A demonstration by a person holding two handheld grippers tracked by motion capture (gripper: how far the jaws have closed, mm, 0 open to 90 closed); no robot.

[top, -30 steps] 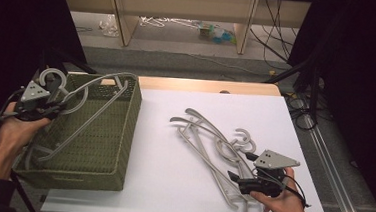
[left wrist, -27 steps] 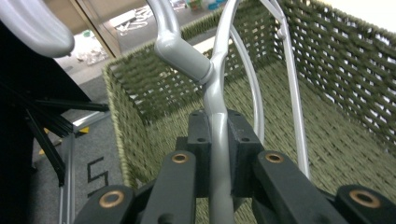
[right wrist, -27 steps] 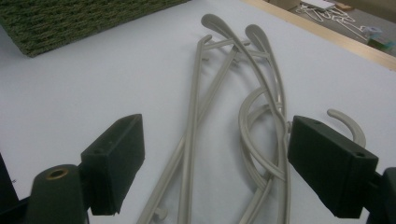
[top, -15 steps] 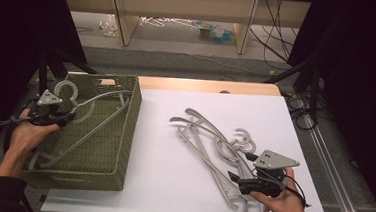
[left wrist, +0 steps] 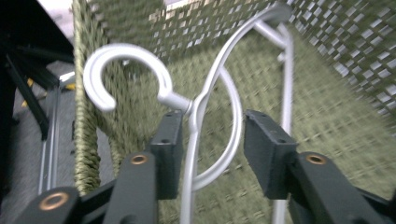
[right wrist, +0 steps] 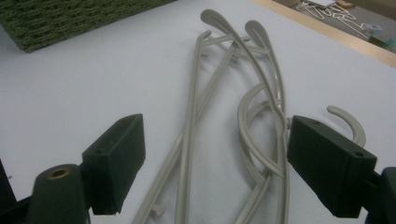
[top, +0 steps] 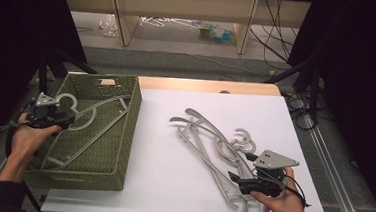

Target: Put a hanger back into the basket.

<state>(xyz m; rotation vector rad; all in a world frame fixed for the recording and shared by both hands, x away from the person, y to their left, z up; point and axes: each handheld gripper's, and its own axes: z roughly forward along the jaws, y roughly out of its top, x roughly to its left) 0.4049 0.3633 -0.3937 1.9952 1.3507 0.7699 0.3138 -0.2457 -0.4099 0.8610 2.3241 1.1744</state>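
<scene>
Hovering over the left wall of the green woven basket (top: 124, 131), the left gripper (top: 57, 119) is standing with its jaws parted, having just been opening; in the left gripper view the neck of a pale grey hanger (left wrist: 205, 107) is running up between the two black pads, lying close against the left pad while the right pad is standing clear of it, so nothing is being squeezed. That hanger is lying inside the basket, its hook (top: 68, 100) curling up near the basket's left rim and its arms stretching across the woven floor. Well apart, on the white tabletop (top: 180, 185), the right gripper (top: 236, 179) is resting low at the near end of a loose pile of hangers (top: 213, 143), its jaws standing wide. In the right gripper view the pile's long bars (right wrist: 191, 121) are passing between the two pads without either pad touching them, and a hook (right wrist: 348, 121) is curling just beyond the right pad.
</scene>
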